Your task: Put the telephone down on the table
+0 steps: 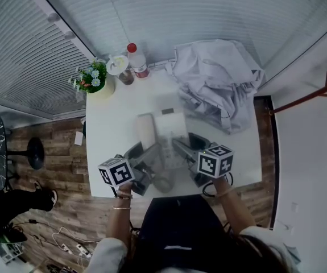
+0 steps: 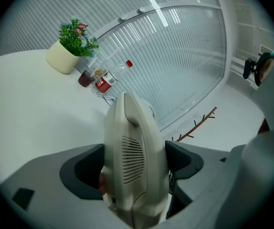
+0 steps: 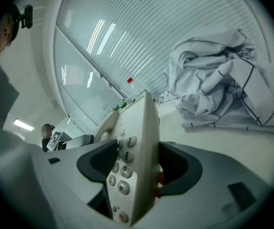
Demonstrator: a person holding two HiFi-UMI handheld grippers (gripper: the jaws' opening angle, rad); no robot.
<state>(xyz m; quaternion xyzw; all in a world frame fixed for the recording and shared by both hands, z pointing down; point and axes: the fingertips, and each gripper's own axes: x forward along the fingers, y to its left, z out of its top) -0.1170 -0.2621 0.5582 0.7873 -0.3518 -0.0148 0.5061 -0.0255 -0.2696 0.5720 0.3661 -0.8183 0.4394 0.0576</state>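
**Telephone gripped by both tools over a white tabletop**

White tabletop (image 1: 112, 129) set into a corner of slatted window blinds (image 1: 208, 10), above a wood-plank floor (image 1: 55, 152).

- **Far left corner:** a cream pot (image 2: 63, 57) holding a green plant (image 2: 77, 35) with small pink and white flowers. Just beside it, a small glass (image 2: 85, 78) of dark reddish liquid and a clear bottle (image 2: 109, 79) with red cap and red label, print too small to read.
- **Far right corner:** a crumpled white garment (image 1: 220, 87) with thin dark lines, spilling over the edge. Beyond it, a reddish-brown coat stand (image 1: 317, 92) against the wall.
- **Near centre, toward the front edge:** the cream telephone (image 1: 172, 131), with its handset (image 1: 146, 131) along the left side of the base.

Left tool (image 2: 136, 166) clamped on the handset, one jaw pressed against each flank, the slotted grille facing the camera in the left gripper view.

Right tool (image 3: 137, 165) clamped on the right edge of the telephone base, one jaw over the keypad (image 3: 122, 168), the other against the underside. Digits 3 and 6 legible on the round keys.

Not clear from any view whether the base touches the tabletop or hangs just above it.

Garment nearest on the right, near but apart from the right tool. Pot, glass and bottle well apart at the far edge.
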